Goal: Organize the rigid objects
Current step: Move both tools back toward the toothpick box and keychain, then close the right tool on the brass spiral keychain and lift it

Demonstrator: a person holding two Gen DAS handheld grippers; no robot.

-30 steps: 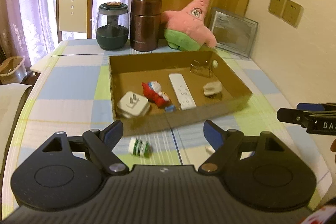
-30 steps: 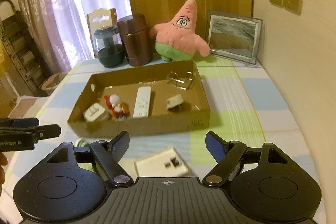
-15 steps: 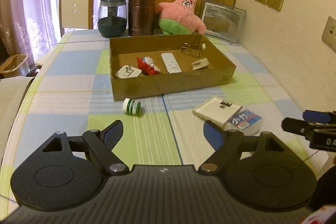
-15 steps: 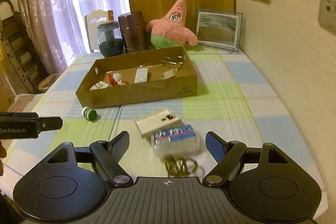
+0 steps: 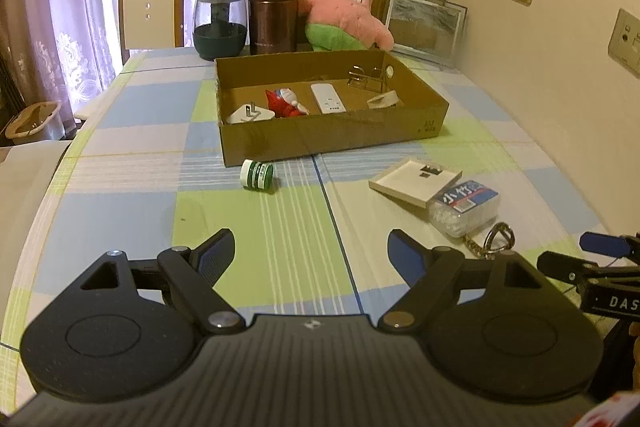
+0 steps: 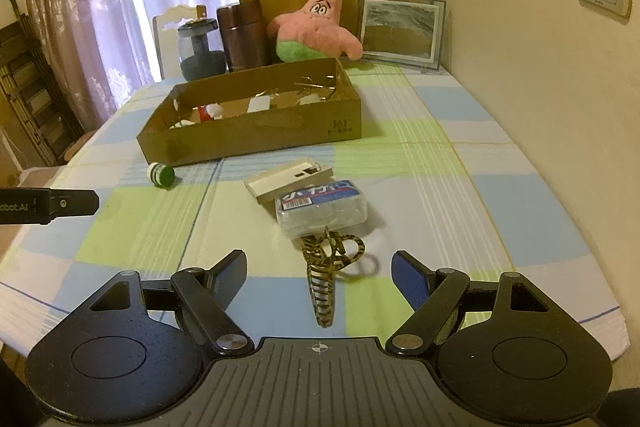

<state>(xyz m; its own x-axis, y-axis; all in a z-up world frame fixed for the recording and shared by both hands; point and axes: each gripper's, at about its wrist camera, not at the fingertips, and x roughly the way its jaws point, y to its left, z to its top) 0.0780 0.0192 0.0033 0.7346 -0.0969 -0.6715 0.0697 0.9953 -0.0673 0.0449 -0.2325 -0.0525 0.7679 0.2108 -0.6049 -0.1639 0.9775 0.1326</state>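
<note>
A shallow cardboard box (image 5: 332, 131) is set in the middle of a checked table (image 5: 132, 183) and serves as the collecting place. Inside it are seen a white plug (image 5: 251, 115), a small red figurine (image 5: 285, 103), a white remote (image 5: 329, 99) and wire clips (image 5: 366, 78).

Still outside, in front of the box, are left a small green-and-white jar (image 5: 258, 175) on its side, a flat white case (image 6: 289, 179), a clear blue-labelled packet (image 6: 320, 213) resting against that case, and a striped hair claw (image 6: 326, 267) nearest the viewer.

The left gripper (image 5: 311, 255) is held wide open and empty above the table, well short of the jar. The right gripper (image 6: 319, 273) is likewise spread open, empty, with the hair claw lined up between its fingers, probably as the next pick.
</note>
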